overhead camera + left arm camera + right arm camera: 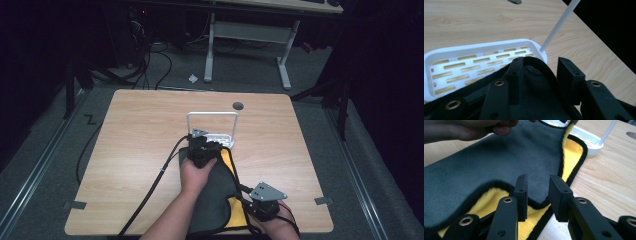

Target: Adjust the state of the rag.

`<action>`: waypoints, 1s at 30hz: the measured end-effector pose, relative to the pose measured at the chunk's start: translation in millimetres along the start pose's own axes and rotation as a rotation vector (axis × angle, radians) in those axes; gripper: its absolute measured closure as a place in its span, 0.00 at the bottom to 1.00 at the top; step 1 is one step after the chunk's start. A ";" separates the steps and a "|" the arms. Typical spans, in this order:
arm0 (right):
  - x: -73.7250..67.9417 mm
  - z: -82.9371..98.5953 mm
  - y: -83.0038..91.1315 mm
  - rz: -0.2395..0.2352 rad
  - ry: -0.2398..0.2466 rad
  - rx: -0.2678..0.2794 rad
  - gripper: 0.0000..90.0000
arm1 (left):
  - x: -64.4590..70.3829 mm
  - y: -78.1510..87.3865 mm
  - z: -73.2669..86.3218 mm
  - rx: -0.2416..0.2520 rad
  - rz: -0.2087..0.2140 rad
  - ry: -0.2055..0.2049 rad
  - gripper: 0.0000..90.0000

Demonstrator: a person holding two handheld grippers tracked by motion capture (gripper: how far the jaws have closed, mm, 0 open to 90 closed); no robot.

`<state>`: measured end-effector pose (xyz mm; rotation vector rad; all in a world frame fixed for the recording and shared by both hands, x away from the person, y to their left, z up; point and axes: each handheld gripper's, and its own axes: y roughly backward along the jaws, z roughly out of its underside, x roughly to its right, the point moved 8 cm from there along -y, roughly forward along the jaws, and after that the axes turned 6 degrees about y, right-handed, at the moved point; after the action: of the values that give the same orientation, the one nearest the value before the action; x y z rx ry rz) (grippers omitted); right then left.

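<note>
where the person's forearms enter from the near table edge: both grippers meet one folded cloth.
cloth: dark grey on its upper face, yellow on its inner face, bound with a black hem; it lies on the table from the near edge up to the rack, its far end reaching over the rack's tray.
left gripper: held at the cloth's far end, just before the rack; in the left gripper view its jaws stand apart with the grey cloth's hem between them, one jaw lying against the cloth, the other clear of it.
right gripper: at the cloth's near right corner, close to the table's near edge; jaws spread, the wavy hem lying between them without being pinched.
rack: white slotted tray with an upright white wire frame, standing near the table's middle.
table: pale wood, with a round grey grommet beyond the rack.
hand: seen in the right gripper view over the cloth's far part.
</note>
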<state>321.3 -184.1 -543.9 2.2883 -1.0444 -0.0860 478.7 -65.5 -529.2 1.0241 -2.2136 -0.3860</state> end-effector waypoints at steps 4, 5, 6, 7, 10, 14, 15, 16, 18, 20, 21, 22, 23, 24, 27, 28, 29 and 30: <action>1.0 -0.6 -0.9 0.010 0.007 0.001 0.78 | 5.8 7.2 -1.9 0.015 0.021 -0.021 0.58; 0.8 -1.1 -0.9 0.012 0.008 0.001 0.79 | 6.7 9.5 -1.6 0.015 0.024 -0.030 0.57; 0.7 -1.7 -1.0 0.014 0.009 0.002 0.79 | 7.7 11.8 -1.0 0.015 0.028 -0.040 0.57; 0.5 -2.4 -1.3 0.014 0.011 0.003 0.79 | 7.9 14.1 -0.1 0.017 0.026 -0.052 0.57; -0.5 -2.1 -4.1 0.013 0.018 -0.003 0.81 | 5.0 20.9 5.7 0.004 0.012 -0.083 0.57; 0.0 1.6 -9.2 0.011 0.019 -0.024 0.81 | -3.7 31.7 17.2 -0.008 -0.011 -0.124 0.61; 0.4 2.5 -9.9 0.011 0.017 -0.027 0.81 | -7.2 34.9 20.6 -0.013 -0.023 -0.139 0.63; 0.9 3.2 -10.6 0.014 0.013 -0.030 0.82 | -10.6 37.8 24.4 -0.019 -0.031 -0.148 0.64; 2.1 5.3 -11.8 0.017 0.011 -0.039 0.83 | -17.1 44.2 32.3 -0.029 -0.037 -0.154 0.66; 3.1 7.7 -13.2 0.020 0.004 -0.048 0.83 | -23.6 52.6 40.8 -0.036 -0.044 -0.164 0.69; 3.4 8.7 -13.8 0.020 -0.002 -0.052 0.84 | -26.5 57.2 45.0 -0.036 -0.047 -0.167 0.70; 3.6 9.6 -14.3 0.021 -0.005 -0.056 0.84 | -29.2 62.0 49.3 -0.038 -0.045 -0.168 0.72; 3.9 10.1 -15.0 0.020 -0.003 -0.056 0.84 | -31.6 66.9 53.3 -0.039 -0.043 -0.166 0.73; 4.0 10.8 -15.6 0.021 -0.005 -0.062 0.84 | -33.5 71.5 57.4 -0.044 -0.039 -0.163 0.74; 4.0 12.0 -17.5 0.025 -0.008 -0.073 0.85 | -35.4 85.0 69.5 -0.047 -0.025 -0.162 0.79; 4.1 12.1 -18.0 0.027 -0.009 -0.075 0.85 | -35.5 88.9 74.0 -0.054 -0.022 -0.165 0.80; 4.5 12.2 -18.5 0.029 -0.010 -0.076 0.85 | -35.7 92.6 78.7 -0.064 -0.022 -0.171 0.81; 4.8 12.3 -18.8 0.031 -0.014 -0.077 0.86 | -35.5 95.4 83.4 -0.076 -0.018 -0.174 0.82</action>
<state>333.4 -184.3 -563.5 2.2044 -1.0651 -0.1278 385.4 22.8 -558.1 1.0026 -2.3253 -0.5829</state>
